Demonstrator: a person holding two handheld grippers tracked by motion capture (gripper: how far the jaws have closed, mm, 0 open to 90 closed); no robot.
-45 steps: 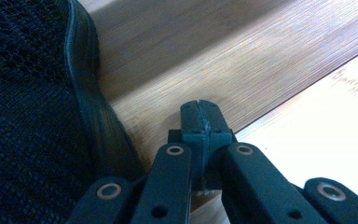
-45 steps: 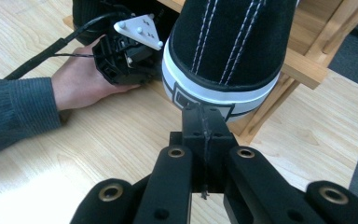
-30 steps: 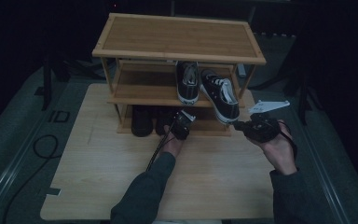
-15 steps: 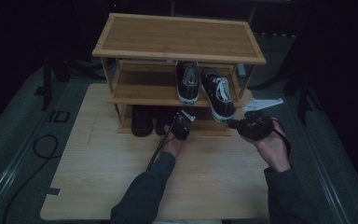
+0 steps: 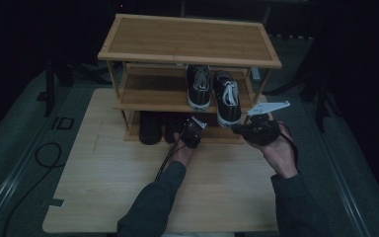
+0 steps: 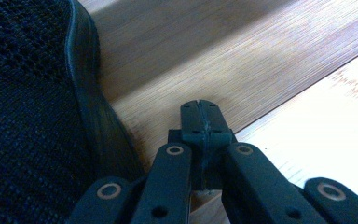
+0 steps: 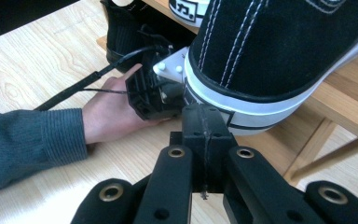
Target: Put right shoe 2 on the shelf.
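**Both claws closed and empty at the lower tiers of the shoe rack**

My left claw has its jaws pressed together with nothing between them. Its tips hover over the wooden bottom shelf. Just to the left of the tips lies a black knit shoe, its dark sole edge close beside the jaws but apart from them. In the high view my left claw sits at the front edge of the wooden rack, level with the lowest tier, with the dark shoes to its left.

My right claw is likewise shut, gripping nothing. Directly ahead of and above its tips is the heel of a black-and-white sneaker, whose white rubber band lies just beyond the jaw tips; whether they touch it I cannot tell. The sneaker rests on the middle shelf with its heel overhanging the front edge. To the left of these jaws, farther off, my left hand holds the other claw over the pale table.

From above, my right claw lies just below the heel of the right-hand sneaker; its partner sneaker stands beside it, to the left.
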